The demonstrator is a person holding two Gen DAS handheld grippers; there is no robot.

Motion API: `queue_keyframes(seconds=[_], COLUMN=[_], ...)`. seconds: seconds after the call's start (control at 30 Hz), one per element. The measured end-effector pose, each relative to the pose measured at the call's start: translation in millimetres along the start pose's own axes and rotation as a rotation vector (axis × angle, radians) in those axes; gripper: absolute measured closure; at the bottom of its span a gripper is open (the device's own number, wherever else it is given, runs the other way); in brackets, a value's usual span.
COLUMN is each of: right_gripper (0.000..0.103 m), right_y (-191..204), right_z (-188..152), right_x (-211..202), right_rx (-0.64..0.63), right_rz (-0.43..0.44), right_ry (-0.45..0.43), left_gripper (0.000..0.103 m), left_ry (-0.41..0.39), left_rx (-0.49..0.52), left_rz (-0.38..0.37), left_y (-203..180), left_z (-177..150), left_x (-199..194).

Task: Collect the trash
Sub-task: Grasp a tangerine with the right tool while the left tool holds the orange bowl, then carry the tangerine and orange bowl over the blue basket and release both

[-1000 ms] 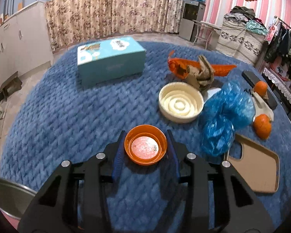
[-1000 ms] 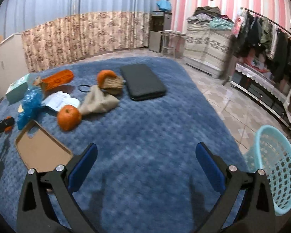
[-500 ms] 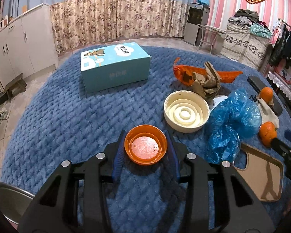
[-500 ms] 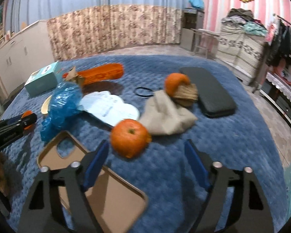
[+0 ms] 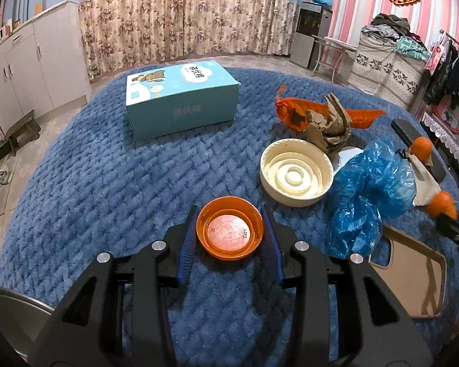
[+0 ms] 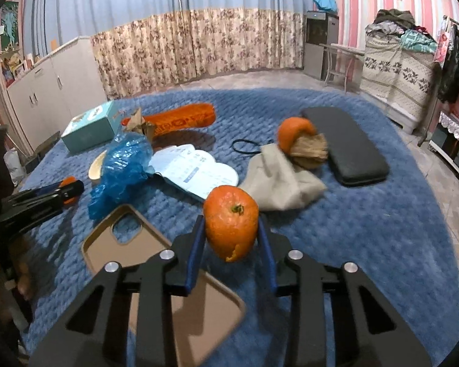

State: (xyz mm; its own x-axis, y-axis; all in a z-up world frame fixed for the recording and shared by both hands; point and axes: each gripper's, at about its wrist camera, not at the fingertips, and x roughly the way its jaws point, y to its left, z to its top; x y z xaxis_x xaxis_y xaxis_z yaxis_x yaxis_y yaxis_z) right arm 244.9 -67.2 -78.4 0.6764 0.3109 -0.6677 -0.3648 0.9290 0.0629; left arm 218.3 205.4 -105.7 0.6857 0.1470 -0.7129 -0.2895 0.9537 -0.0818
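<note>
- Orange peel (image 6: 231, 221), near centre of the right wrist view: sits between the blue pads of the right gripper (image 6: 232, 244), jaws closing on it. Torn edge at its lower side, stem end facing the camera; it looks hollow, a judgement only.
- Both pads appear to touch the peel's flanks. Whether it is off the blanket (image 6: 367, 229) I cannot tell.
- To do this step well: finish the squeeze gently, since an empty skin would likely crumple or slip; confirm a firm hold before lifting, then raise straight up so the phone case (image 6: 128, 253) just left of it is not dragged.
- Left gripper (image 5: 229, 241): clamped on the orange cap (image 5: 229, 232), held open side up near the bottom of its view. Keep it level.
- Other litter: cream lid (image 5: 296, 172) to the right of and beyond the cap, blue plastic bag (image 5: 370, 189) right of that, crumpled brown paper (image 5: 330, 125) and orange wrapper (image 5: 361, 114) farther off.
- Second orange peel (image 6: 293, 136) lies far right with beige cloth (image 6: 284, 180) and a black case (image 6: 348, 150).
- Teal tissue box (image 5: 180, 101) sits far left.
- Surface: blue quilted blanket, soft, so pressing down would sink the fingertips.
- Room: floral curtain (image 6: 199, 42) along the far wall, white cabinets (image 5: 18, 70) left, clothes rack far right, tiled floor. No bin is visible in either view.
</note>
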Motion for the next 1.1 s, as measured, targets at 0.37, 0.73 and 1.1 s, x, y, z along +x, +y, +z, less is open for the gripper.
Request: queue_keyframes(seconds=[0.37, 0.73, 1.1], right_gripper=[0.069, 0.069, 0.069], right_y=[-102, -217, -287], right_z=[-27, -63, -95], right_x=[-96, -195, -216], right_rx=[0.13, 0.283, 0.429], right_rz=[-0.206, -0.496, -0.548], right_ry=[-0.092, -0.167, -0.182], left_gripper=[0.064, 0.064, 0.064], left_ry=[-0.103, -0.238, -0.244], left_rx=[0.063, 0.224, 0.353], left_rz=[0.002, -0.171, -0.295], left_y=[-25, -143, -257], left_z=[7, 20, -6], left_x=[-32, -95, -109])
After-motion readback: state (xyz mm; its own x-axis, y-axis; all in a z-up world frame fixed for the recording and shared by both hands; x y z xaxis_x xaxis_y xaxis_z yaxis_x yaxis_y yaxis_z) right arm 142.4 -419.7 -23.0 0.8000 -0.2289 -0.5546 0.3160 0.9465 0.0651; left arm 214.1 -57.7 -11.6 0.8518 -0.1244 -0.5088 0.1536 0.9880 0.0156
